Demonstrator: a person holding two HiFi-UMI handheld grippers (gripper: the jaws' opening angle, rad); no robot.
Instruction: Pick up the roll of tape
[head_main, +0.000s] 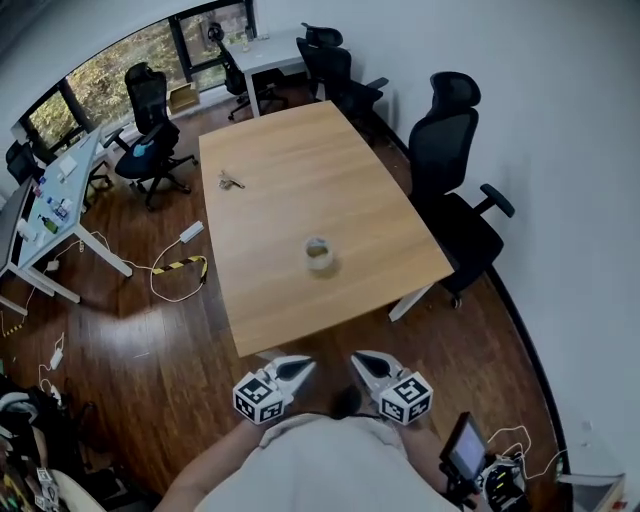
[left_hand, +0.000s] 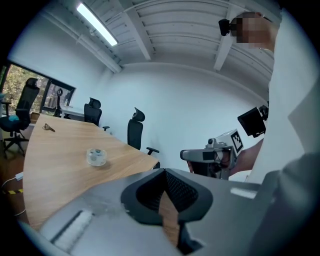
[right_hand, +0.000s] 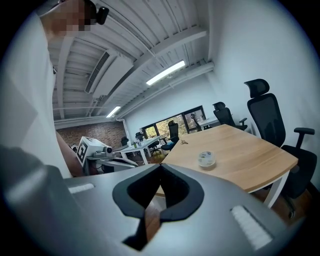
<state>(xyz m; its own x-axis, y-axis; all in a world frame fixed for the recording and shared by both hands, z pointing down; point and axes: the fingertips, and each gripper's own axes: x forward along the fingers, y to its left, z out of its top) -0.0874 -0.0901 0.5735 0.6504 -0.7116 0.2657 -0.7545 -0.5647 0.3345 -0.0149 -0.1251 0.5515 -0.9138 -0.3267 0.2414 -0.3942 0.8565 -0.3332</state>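
The roll of tape (head_main: 319, 254) lies flat on the wooden worktop (head_main: 290, 160), hole upward, well ahead of both pairs of fingers and with bare wood all round it. Being round and lying flat, it has no long axis to line up with; in judgement a grasp would go either across its outer wall or with one finger in the hole and one outside.

Both grippers are held close to the person's body, short of the worktop's near edge and over the floor. The left gripper (head_main: 300, 366) has its fingers (left_hand: 182, 190) pressed together with nothing between them, and the right gripper (head_main: 362, 360) looks the same, its fingers (right_hand: 175, 187) meeting at the tips and empty.

The two are toed in toward each other, so neither points at the roll. In the left gripper view it sits off to the left of the fingers' line (left_hand: 97, 156); in the right gripper view it sits off to the right (right_hand: 206, 159). From the head view the roll lies ahead and between the two, a little closer to the left gripper's side, though the difference is slight and either hand could reach it.

The coming move therefore seems to call for a long reach forward over the worktop edge, an outward turn to aim at the roll, and fingers spread before arrival.
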